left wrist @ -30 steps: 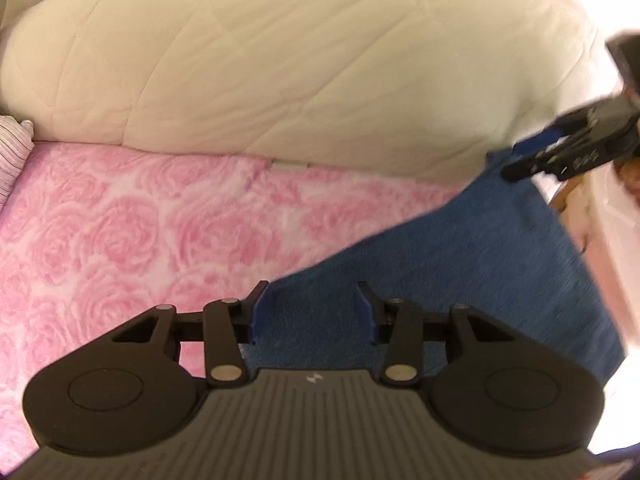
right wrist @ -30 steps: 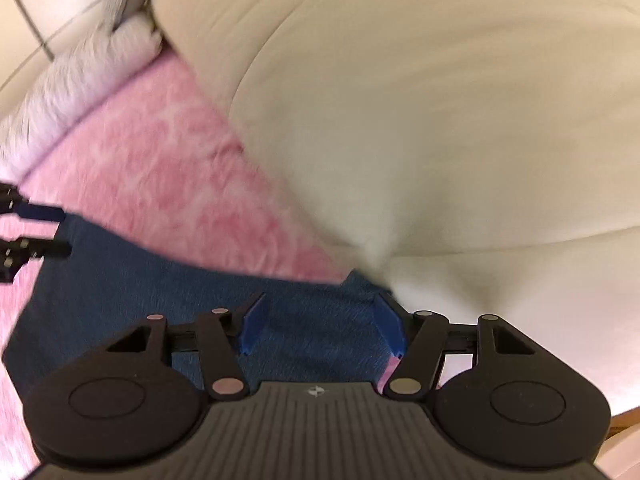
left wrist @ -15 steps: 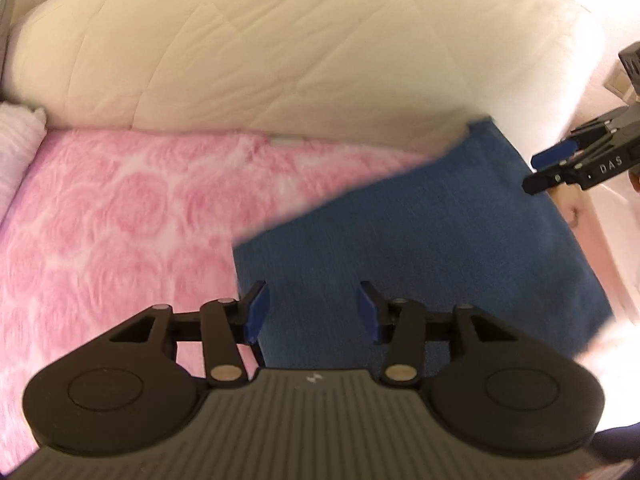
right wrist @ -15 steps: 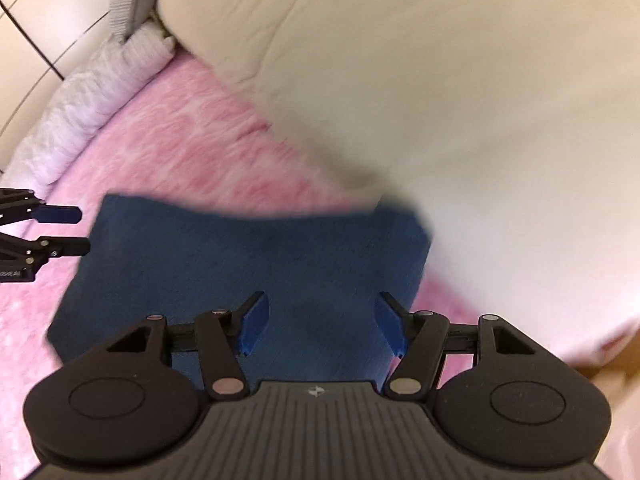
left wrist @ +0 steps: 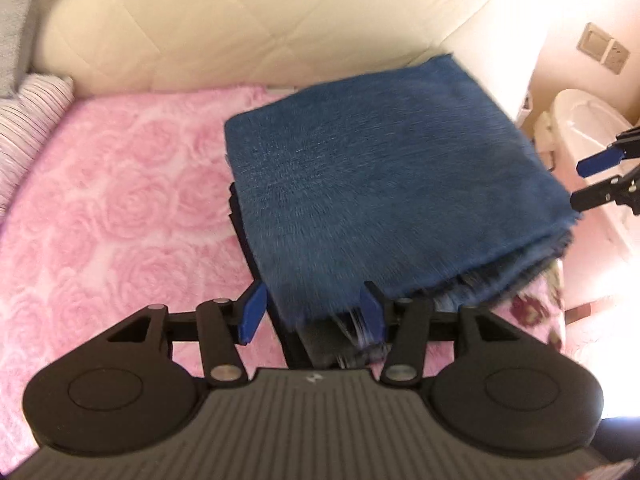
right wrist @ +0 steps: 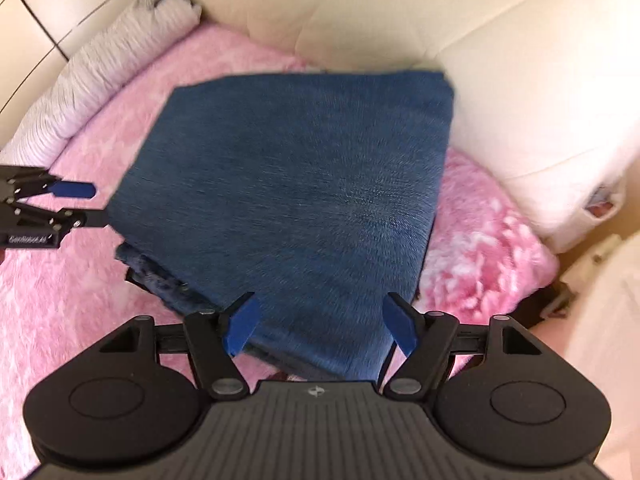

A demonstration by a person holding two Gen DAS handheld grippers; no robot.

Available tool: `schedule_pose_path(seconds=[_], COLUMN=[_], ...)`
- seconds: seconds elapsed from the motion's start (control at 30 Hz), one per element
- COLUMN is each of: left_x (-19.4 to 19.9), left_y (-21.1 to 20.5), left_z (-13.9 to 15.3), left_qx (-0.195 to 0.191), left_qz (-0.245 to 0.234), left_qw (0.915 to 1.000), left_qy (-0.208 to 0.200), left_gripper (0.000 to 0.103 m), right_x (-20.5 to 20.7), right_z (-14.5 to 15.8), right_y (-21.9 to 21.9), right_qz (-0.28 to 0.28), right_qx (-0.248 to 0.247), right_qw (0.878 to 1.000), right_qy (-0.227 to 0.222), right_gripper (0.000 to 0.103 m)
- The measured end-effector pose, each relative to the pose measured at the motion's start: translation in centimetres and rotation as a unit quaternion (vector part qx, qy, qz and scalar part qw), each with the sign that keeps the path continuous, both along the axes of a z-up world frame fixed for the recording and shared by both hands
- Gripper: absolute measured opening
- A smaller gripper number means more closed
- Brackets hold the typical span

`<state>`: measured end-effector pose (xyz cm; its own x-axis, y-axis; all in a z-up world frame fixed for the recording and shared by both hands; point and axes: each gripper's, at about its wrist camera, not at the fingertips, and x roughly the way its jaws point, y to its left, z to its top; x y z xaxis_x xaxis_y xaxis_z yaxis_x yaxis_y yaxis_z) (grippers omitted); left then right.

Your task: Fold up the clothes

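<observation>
Left wrist view: folded blue cloth (left wrist: 384,184) is seen lying on a pink rose-patterned blanket (left wrist: 120,208) on a bed, its far edge against a cream quilted headboard (left wrist: 248,20). Darker layers are seen beneath its near edge. Left claw (left wrist: 312,314) is held open at that near edge, nothing gripped; cloth is seen between the blue fingertips (left wrist: 252,312). Right claw (left wrist: 592,178) is seen at the right border, open, just beside the cloth's right corner. Striped pillow (left wrist: 28,120) is noted at far left.

Right wrist view: cloth (right wrist: 296,200) is shown squared, slightly blurred. Right claw (right wrist: 320,330) is held open at its near edge, nothing gripped. Left claw (right wrist: 86,202) is seen at left, open, beside the cloth's left edge. Pillow (right wrist: 96,76), blanket (right wrist: 80,300) and headboard (right wrist: 480,60) are also listed.
</observation>
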<state>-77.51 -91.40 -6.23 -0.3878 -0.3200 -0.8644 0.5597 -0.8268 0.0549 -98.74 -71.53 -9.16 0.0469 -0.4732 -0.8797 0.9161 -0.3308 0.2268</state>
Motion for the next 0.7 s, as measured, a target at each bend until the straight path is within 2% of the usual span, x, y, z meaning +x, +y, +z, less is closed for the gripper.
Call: schedule_pose_path(seconds=[0.03, 0.07, 0.1, 0.17, 0.3, 0.4, 0.47, 0.57, 0.63, 0.7], left_x=[1.0, 2.1, 3.3, 5.6, 8.9, 9.7, 9.8, 9.1, 8.0, 6.7], left_y=[1.1, 2.1, 3.2, 5.4, 9.2, 10.9, 11.6, 11.5, 10.7, 10.0], left_z=[0.9, 1.7, 2.6, 4.3, 6.6, 7.2, 7.2, 6.4, 5.0, 3.0], left_qx=[-0.002, -0.003, -0.002, 0.003, -0.006, -0.017, -0.045, -0.093, -0.132, -0.175], left_qz=[0.009, 0.021, 0.036, 0.063, 0.075, 0.055, 0.033, -0.006, -0.04, -0.079], left_qw=[0.9999, 0.9995, 0.9987, 0.9963, 0.994, 0.9957, 0.9967, 0.995, 0.9903, 0.9815], left_qy=[0.009, 0.022, 0.035, 0.058, 0.08, 0.072, 0.06, 0.036, 0.017, -0.003], left_gripper=[0.051, 0.057, 0.065, 0.07, 0.081, 0.084, 0.085, 0.085, 0.085, 0.084], right_x=[0.6, 1.3, 2.1, 4.1, 7.1, 8.8, 9.5, 9.9, 10.1, 10.4], right_z=[0.8, 1.5, 2.2, 3.4, 5.3, 6.4, 7.0, 7.5, 7.3, 6.8], right_y=[1.1, 2.2, 3.3, 5.3, 8.5, 10.0, 10.6, 9.2, 7.6, 5.3], right_qz=[-0.011, -0.02, -0.03, -0.049, -0.074, -0.075, -0.069, -0.027, 0.016, 0.07], right_qx=[-0.007, -0.015, -0.023, -0.034, -0.051, -0.053, -0.054, -0.054, -0.056, -0.059], right_qw=[1.0, 1.0, 0.999, 0.998, 0.996, 0.996, 0.996, 0.998, 0.996, 0.991], right_qy=[0.0, -0.002, -0.005, -0.007, -0.018, -0.019, -0.013, 0.029, 0.062, 0.097], right_gripper=[0.08, 0.084, 0.085, 0.086, 0.088, 0.088, 0.087, 0.086, 0.082, 0.077])
